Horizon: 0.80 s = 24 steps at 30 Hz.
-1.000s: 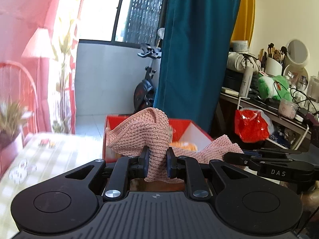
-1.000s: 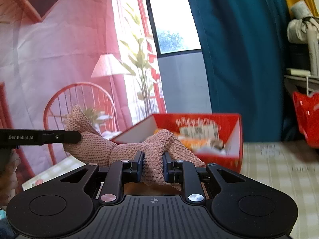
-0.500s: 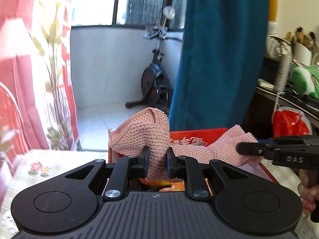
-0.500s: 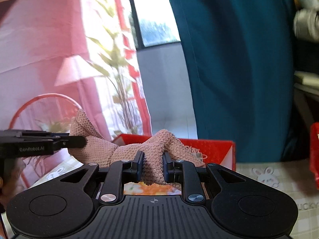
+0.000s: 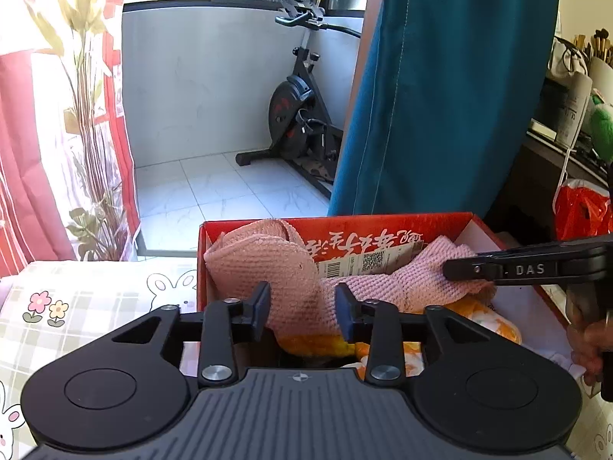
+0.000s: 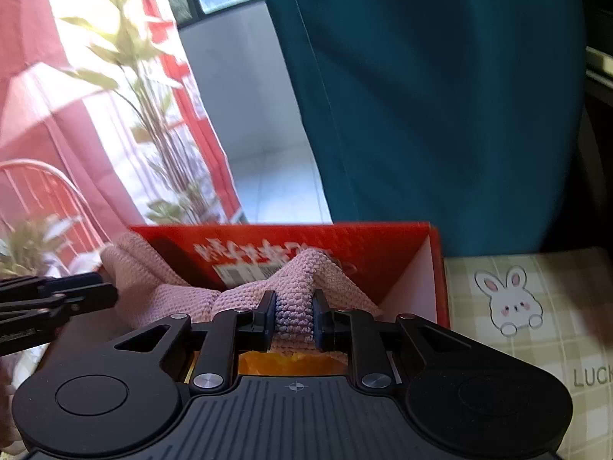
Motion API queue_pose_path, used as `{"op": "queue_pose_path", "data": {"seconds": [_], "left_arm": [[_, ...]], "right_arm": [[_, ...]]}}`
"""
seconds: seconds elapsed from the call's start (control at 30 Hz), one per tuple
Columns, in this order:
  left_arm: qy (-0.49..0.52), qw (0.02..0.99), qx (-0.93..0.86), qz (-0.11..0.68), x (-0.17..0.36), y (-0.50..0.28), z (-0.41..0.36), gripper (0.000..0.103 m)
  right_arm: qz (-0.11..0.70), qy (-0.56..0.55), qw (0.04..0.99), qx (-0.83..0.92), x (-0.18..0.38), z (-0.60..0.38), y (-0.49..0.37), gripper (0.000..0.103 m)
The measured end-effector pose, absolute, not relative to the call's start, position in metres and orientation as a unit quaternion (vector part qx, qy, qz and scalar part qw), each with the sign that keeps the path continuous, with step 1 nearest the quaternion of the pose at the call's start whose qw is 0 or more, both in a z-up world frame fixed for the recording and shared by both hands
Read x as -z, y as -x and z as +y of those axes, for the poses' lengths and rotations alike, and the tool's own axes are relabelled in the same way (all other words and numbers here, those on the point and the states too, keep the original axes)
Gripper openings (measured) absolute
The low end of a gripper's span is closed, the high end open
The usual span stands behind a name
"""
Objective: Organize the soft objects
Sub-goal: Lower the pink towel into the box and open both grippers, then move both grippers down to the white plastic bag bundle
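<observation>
Pink knit cloth lies crosswise in red box w/ L gripper fingers spread around one end, R gripper pinching the other.

1. Pink cloth, between the left gripper fingers: coarse, matt knit.
2. Red box beyond: printed cardboard.
3. Gripper bodies: matt black plastic, metal screws.

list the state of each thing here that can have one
left hand-held gripper: open, fingers either side of the cloth
right hand-held gripper: shut on the cloth
pink knitted cloth: crumpled, draped into the box
red box: open, no lid on it
teal curtain: hanging down behind the box
</observation>
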<state>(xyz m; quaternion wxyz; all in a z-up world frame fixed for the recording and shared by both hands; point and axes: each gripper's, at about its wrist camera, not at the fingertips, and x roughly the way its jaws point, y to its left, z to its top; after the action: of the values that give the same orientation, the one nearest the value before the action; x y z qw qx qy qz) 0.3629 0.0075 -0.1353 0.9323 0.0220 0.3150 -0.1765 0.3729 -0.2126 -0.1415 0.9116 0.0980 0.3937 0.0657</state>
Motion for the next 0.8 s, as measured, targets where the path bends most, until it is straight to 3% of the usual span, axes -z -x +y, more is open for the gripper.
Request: {"op": "queue_pose_path", "data": {"seconds": [0.1,0.13,0.2,0.8], "left_arm": [[-0.032,0.935,0.176,0.307,0.131,-0.357,0.006,0.058],[-0.035,0.935,0.176,0.305,0.129,-0.355,0.006,0.060],[-0.041,0.936,0.176,0.301,0.123,-0.349,0.004,0.062],[-0.050,0.937,0.162,0.306,0.106,-0.227,0.009,0.065]], "right_arm": [[0.397,-0.100,0.910,-0.063,0.142,-0.214,-0.370,0.037],[0.394,-0.098,0.912,-0.062,0.141,-0.213,-0.366,0.048],[0.380,-0.086,0.919,-0.059,0.135,-0.212,-0.357,0.057],[0.318,-0.013,0.938,-0.139,0.094,-0.195,-0.229,0.058]]}}
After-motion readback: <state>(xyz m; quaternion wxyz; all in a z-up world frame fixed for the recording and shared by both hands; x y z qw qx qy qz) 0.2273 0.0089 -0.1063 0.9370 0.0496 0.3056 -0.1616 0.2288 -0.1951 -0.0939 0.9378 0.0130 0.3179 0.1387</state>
